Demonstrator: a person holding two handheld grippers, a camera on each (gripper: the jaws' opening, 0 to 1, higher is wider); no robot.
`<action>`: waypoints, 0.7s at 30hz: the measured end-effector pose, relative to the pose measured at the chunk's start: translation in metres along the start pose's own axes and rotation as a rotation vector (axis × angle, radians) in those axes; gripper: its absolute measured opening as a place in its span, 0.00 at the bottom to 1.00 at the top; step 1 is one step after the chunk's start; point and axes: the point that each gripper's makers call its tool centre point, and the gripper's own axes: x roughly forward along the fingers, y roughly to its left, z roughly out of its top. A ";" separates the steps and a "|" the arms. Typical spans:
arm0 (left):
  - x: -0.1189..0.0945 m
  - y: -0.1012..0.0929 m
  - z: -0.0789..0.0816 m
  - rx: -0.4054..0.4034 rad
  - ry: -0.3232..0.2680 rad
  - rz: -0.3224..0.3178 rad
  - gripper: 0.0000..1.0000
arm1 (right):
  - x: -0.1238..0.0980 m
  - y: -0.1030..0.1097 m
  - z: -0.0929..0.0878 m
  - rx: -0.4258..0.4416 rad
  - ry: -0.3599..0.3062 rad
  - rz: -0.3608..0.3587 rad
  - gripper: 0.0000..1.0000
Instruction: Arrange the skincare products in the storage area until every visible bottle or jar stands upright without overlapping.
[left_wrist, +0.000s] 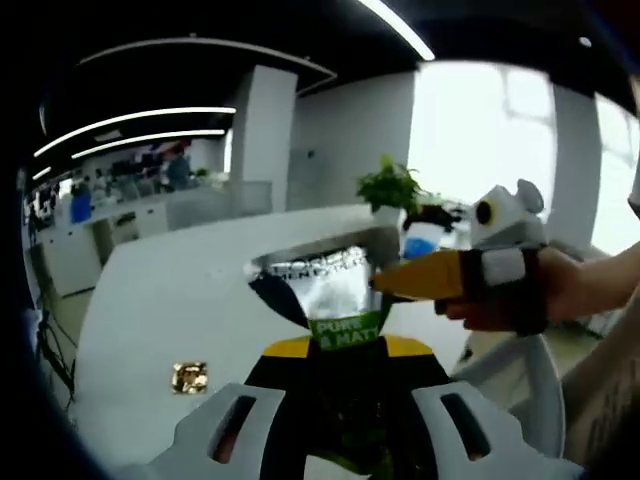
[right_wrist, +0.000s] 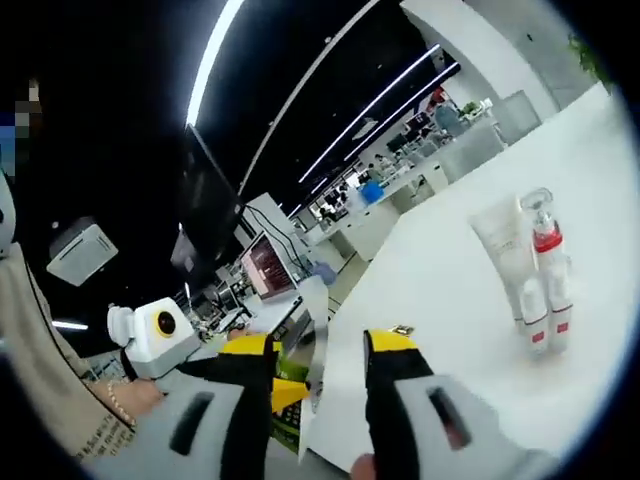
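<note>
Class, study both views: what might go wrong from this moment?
1. The left gripper holds the green-labelled tube above the table. The right gripper has a jaw tip against the tube's crimped end and might knock it loose.
2. The pump bottle and white tube stand close together, so setting another product beside them may topple them.

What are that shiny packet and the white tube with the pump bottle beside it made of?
The packet looks like metallic foil film: silvery, crinkled, reflective. The tube seems matte white soft plastic. The pump bottle looks like glossy hard plastic, with a clear cap and red band; glass can't be ruled out.
</note>
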 end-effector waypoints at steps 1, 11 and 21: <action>0.000 0.000 0.001 0.002 -0.002 0.002 0.20 | 0.001 0.002 0.001 -0.003 -0.004 0.008 0.24; -0.004 0.002 0.006 0.001 -0.023 -0.003 0.28 | -0.001 0.012 0.010 0.060 -0.048 0.066 0.06; -0.011 0.000 0.011 -0.026 -0.049 -0.060 0.41 | -0.007 0.007 0.020 0.145 -0.065 0.091 0.01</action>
